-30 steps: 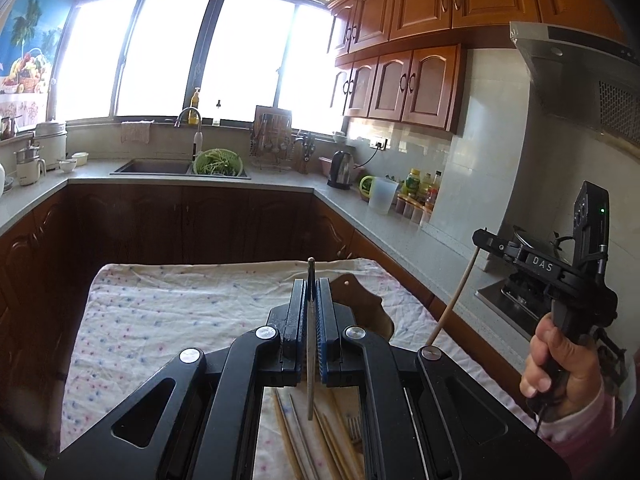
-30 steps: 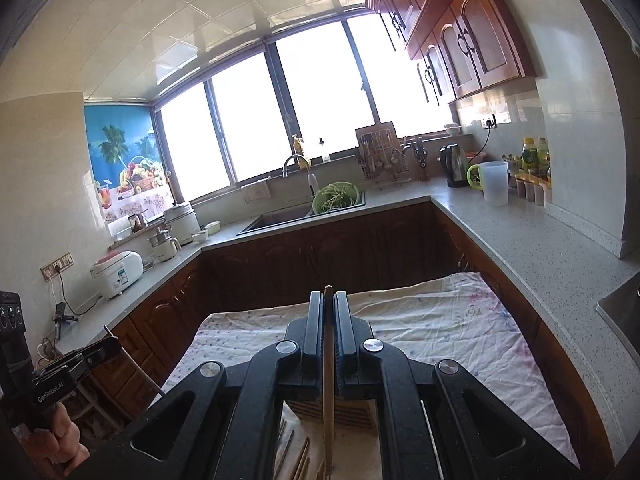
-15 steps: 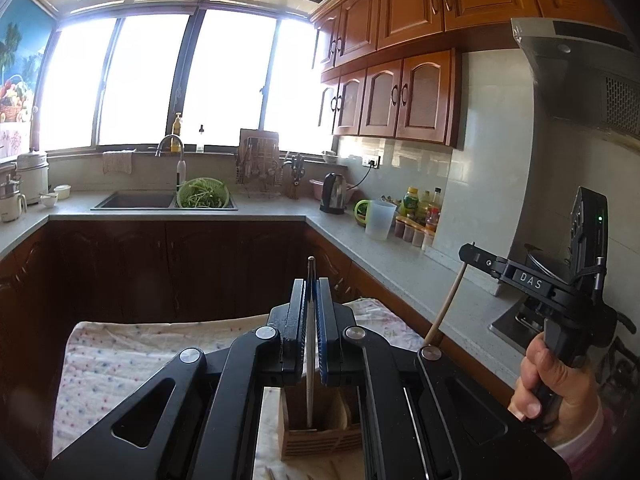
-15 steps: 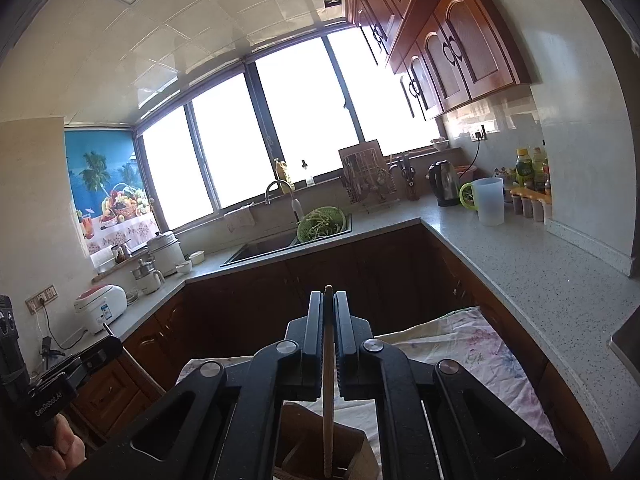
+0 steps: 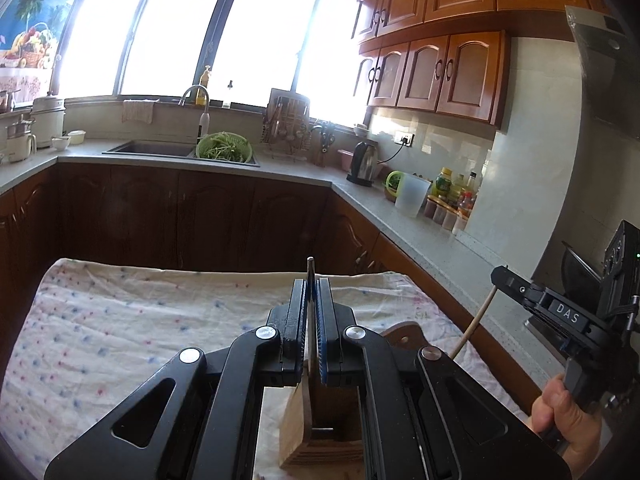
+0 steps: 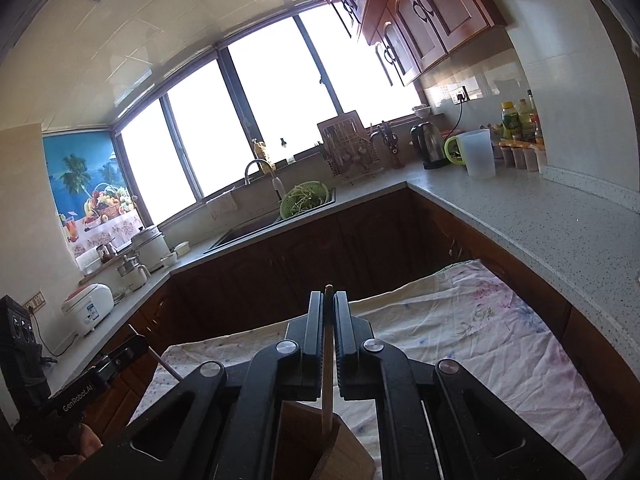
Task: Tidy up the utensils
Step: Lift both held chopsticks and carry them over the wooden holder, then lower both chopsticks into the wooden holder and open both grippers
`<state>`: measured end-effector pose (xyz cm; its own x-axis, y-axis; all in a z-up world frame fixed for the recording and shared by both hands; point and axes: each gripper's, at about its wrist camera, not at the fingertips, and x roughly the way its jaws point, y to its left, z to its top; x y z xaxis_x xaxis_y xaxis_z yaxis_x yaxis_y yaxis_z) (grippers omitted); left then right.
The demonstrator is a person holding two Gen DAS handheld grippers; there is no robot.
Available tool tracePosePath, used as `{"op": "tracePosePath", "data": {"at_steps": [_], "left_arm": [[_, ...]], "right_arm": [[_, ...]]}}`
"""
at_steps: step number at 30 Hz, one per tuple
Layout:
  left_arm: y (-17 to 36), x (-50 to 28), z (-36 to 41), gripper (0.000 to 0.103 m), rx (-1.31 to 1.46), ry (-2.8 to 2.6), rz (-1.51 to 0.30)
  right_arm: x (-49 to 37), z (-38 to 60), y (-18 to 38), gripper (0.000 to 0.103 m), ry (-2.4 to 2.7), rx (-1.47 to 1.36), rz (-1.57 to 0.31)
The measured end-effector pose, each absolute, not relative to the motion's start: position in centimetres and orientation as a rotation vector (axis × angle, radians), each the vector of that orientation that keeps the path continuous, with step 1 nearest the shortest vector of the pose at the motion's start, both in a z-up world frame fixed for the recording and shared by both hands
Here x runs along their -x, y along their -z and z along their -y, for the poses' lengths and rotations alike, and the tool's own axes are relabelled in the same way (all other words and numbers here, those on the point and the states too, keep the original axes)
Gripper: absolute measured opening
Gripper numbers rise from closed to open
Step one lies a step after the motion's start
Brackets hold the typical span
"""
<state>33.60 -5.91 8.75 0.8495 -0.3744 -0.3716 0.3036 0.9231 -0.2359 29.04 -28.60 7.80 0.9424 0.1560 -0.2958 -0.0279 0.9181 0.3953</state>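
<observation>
My left gripper (image 5: 311,284) is shut on a thin metal utensil handle (image 5: 310,320) that stands upright and reaches down into a wooden utensil holder (image 5: 304,436) on the cloth-covered table (image 5: 120,320). My right gripper (image 6: 328,300) is shut on a wooden chopstick (image 6: 327,360) whose lower end points into the same holder (image 6: 344,452). The right gripper also shows at the right of the left wrist view (image 5: 504,276), with the chopstick (image 5: 474,328) slanting down. The left gripper also shows at the lower left of the right wrist view (image 6: 136,340).
A dark wooden board (image 5: 408,332) lies on the cloth behind the holder. A kitchen counter (image 5: 420,232) runs along the right with a kettle (image 5: 364,162), a jug (image 5: 412,200) and bottles. A sink with a green colander (image 5: 224,148) is at the back.
Both grippers tilted up and then lowered a little with their utensils. The loose chopsticks on the cloth have left view, and the wooden holder now sits right under both grippers.
</observation>
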Motion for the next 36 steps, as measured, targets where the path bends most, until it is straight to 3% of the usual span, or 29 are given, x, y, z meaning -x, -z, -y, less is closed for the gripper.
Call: {"op": "tracePosePath", "data": {"at_steps": [14,18,19,20,22,23,24,25,28,29,32,36], "left_arm": [[-8.3,-34.1,6.0,0.005,0.161,0.351,-0.437],[-8.6,-34.3,5.8,0.005,0.163,0.359,-0.454],[-8.6,-34.3,5.8,0.005,0.163,0.36,-0.456],[-8.7,-34.3,5.7,0.007,0.16,0.356,-0.458],[-9.0,-34.1,5.5,0.014,0.163,0.353,-0.458],[-9.0,-33.9,5.4,0.023,0.164,0.349,-0.456],[-9.1,-33.7,5.3,0.039,0.167,0.34,-0.455],[-9.2,-33.4,5.1,0.046,0.174,0.333,-0.45],[-9.5,-32.5,4.4,0.063,0.183,0.317,-0.442],[-9.5,-32.2,4.3,0.073,0.184,0.31,-0.442],[-9.4,-31.0,3.6,0.081,0.187,0.291,-0.441],[-8.9,-29.4,2.4,0.084,0.196,0.275,-0.462]], "right_arm": [[-29.3,28.5,-7.0,0.006,-0.086,-0.404,-0.358],[-29.6,28.5,-6.8,0.011,-0.1,-0.406,-0.384],[-29.7,28.5,-6.8,0.017,-0.106,-0.408,-0.389],[-29.7,28.5,-6.8,0.033,-0.112,-0.407,-0.392],[-29.4,28.6,-6.8,0.058,-0.12,-0.411,-0.381],[-29.2,28.7,-6.9,0.063,-0.118,-0.414,-0.371],[-28.9,28.8,-7.0,0.063,-0.115,-0.418,-0.365],[-28.7,29.0,-7.1,0.063,-0.116,-0.424,-0.363],[-28.1,29.4,-7.3,0.08,-0.128,-0.449,-0.357],[-27.8,29.6,-7.3,0.086,-0.129,-0.454,-0.353],[-26.8,29.9,-7.5,0.098,-0.134,-0.463,-0.347],[-24.9,30.0,-7.4,0.1,-0.141,-0.471,-0.353]]}}
